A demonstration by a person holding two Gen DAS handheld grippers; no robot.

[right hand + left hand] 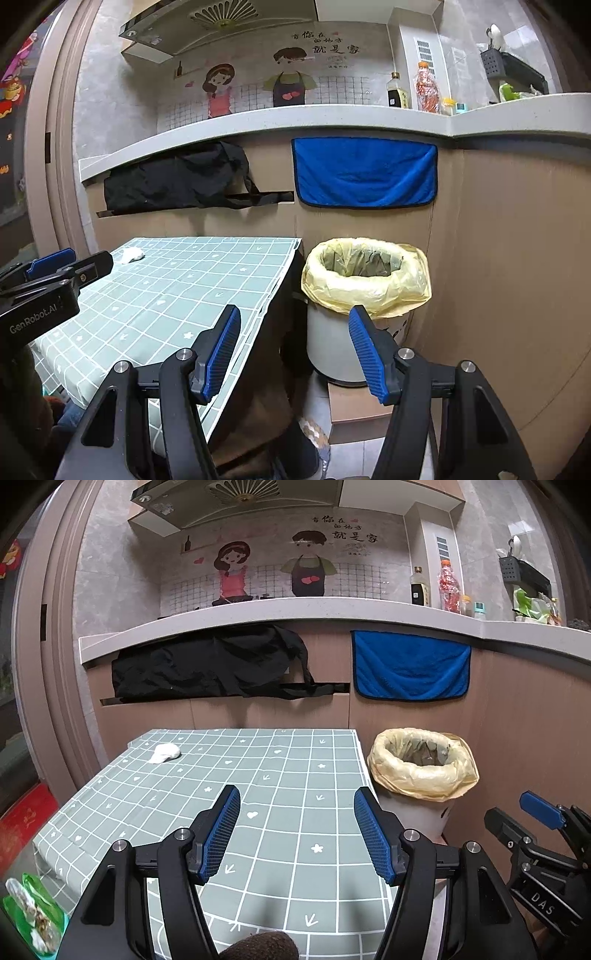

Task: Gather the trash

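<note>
- The left gripper (297, 834) hangs over the near part of the table (280, 775); its two blue pads (221, 834) stand wide apart and nothing is between them.
- The right gripper (293, 354) hangs beside the right edge of the table (177, 288), over the gap between table and bin; its blue pads (221, 354) are also wide apart, with nothing held.
- The trash is one white crumpled tissue (165, 753) — it lies on the far left corner of the table, well apart from both grippers. In the right wrist view the tissue (131, 254) shows small, just past the other gripper's tip.
- The table has a grey-green cloth with white grid lines and small hearts and stars.
- The bin (423, 775) stands on the floor just beside the right edge of the table. It is white, lined with a yellow plastic bag (365, 280) folded over the rim, and its mouth is open upward.
- Behind them a counter (295, 609) runs along the wall; a blue towel (410, 664) and a black cloth (207, 664) hang from its edge.
- On the counter stand some bottles (448, 585) — what is in them I cannot tell.
</note>
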